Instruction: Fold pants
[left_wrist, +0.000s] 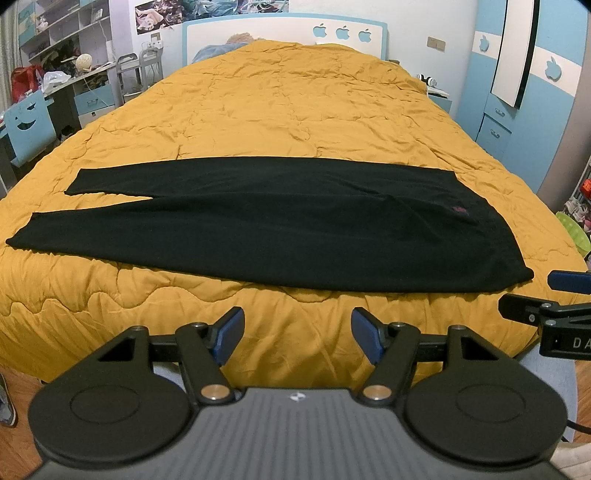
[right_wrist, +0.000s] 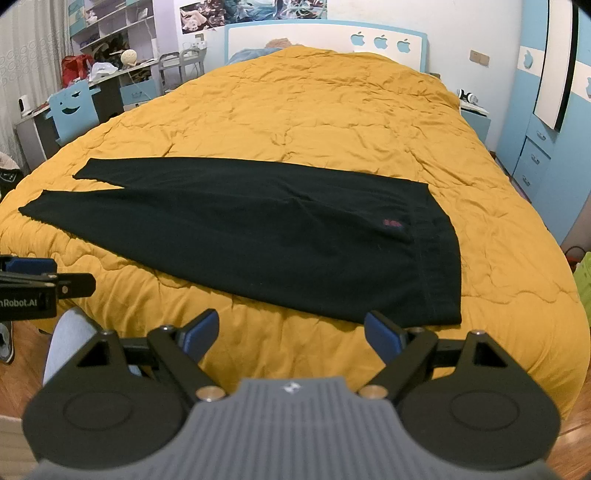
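Black pants (left_wrist: 280, 229) lie flat across the yellow quilt (left_wrist: 295, 110) on the bed, waistband at the right, both leg ends at the left, legs slightly parted. They also show in the right wrist view (right_wrist: 280, 236). My left gripper (left_wrist: 297, 334) is open and empty, hovering over the bed's near edge, short of the pants. My right gripper (right_wrist: 291, 332) is open and empty, just short of the waistband corner (right_wrist: 447, 306). The right gripper shows at the right edge of the left wrist view (left_wrist: 546, 299); the left gripper shows at the left edge of the right wrist view (right_wrist: 40, 284).
A blue headboard (left_wrist: 284, 29) stands at the far end. A desk, shelves and a blue chair (left_wrist: 27, 125) stand to the left. A blue wardrobe (left_wrist: 517, 110) and nightstand stand to the right. Wooden floor (right_wrist: 576, 410) lies below the bed's near edge.
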